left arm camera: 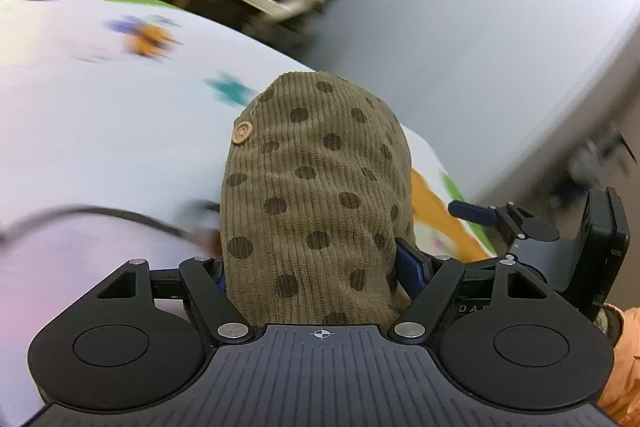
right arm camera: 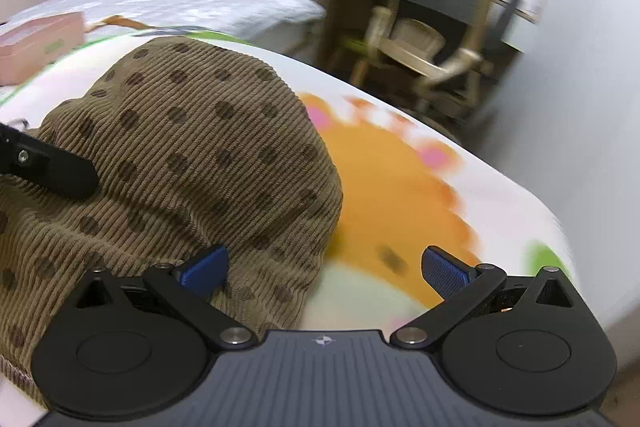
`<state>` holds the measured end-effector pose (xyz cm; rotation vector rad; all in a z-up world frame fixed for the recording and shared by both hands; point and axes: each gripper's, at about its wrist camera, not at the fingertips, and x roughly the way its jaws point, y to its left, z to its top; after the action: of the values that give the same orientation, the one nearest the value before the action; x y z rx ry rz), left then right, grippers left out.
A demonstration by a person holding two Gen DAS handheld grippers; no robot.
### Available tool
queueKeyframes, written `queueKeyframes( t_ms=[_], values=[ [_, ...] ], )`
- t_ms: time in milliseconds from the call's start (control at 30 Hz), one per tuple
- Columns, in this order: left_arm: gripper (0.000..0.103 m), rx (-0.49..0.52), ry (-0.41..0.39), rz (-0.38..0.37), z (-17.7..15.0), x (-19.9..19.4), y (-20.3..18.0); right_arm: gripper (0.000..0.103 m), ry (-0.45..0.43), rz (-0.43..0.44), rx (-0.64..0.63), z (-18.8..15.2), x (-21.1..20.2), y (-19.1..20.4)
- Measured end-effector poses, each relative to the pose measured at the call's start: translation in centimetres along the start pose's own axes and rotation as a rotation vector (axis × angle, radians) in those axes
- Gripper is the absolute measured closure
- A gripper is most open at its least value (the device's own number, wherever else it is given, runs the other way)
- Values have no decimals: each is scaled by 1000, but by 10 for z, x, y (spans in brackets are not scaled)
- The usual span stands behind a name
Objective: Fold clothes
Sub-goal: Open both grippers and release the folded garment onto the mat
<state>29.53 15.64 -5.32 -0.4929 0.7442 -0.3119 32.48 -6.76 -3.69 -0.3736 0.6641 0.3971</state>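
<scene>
A brown ribbed garment with dark dots and a wooden button [left arm camera: 316, 195] drapes over my left gripper [left arm camera: 316, 267], hiding its fingers; the jaws seem closed on the cloth, only a blue pad edge [left arm camera: 412, 263] shows. The same garment [right arm camera: 180, 167] lies bunched on the printed bedspread [right arm camera: 400, 187]. My right gripper [right arm camera: 324, 267] is open, its left pad [right arm camera: 204, 269] resting on the garment's edge, its right pad [right arm camera: 444, 273] over the bedspread. The right gripper also shows in the left wrist view [left arm camera: 560, 235].
A white bedspread with coloured prints [left arm camera: 100, 115] covers the bed. A pink box [right arm camera: 36, 43] lies at the far left. A wooden chair [right arm camera: 424, 39] and desk stand beyond the bed edge. A grey wall [left arm camera: 480, 27] is to the right.
</scene>
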Motion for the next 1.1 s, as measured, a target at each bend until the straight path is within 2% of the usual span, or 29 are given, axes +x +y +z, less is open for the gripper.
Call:
queueKeyframes(
  t_ms=[100, 200, 367, 467, 567, 667, 733, 833, 900, 967, 1033, 1100],
  values=[
    [24, -60, -65, 45, 8, -19, 38, 0, -11, 31, -31, 33, 26, 34],
    [24, -105, -92, 61, 14, -30, 60, 0, -6, 47, -22, 59, 50, 54],
    [26, -47, -109, 83, 23, -58, 58, 0, -23, 54, -30, 64, 61, 60],
    [26, 62, -174, 135, 31, -84, 44, 0, -52, 37, -41, 57, 48, 56],
    [26, 100, -230, 104, 49, -101, 36, 0, -102, 46, -63, 56, 27, 55],
    [25, 123, -230, 26, 76, -86, 28, 0, -173, 134, -77, 61, 2, 58],
    [25, 99, -183, -25, 95, -58, 34, 0, -204, 215, -103, 62, -15, 68],
    [29, 29, -92, -17, 111, -7, 52, 0, -230, 316, -164, 59, -33, 89],
    [39, 6, -50, 34, 117, 20, 63, 0, -223, 370, -180, 56, -35, 98],
    [39, -9, -36, 47, 119, 28, 67, 0, -188, 434, -184, 52, -31, 106],
    [38, -14, -37, 46, 120, 24, 68, 0, -105, 484, -180, 45, -15, 114],
    [38, 1, -55, 48, 115, 10, 67, 0, -62, 464, -183, 37, -5, 121]
  ],
)
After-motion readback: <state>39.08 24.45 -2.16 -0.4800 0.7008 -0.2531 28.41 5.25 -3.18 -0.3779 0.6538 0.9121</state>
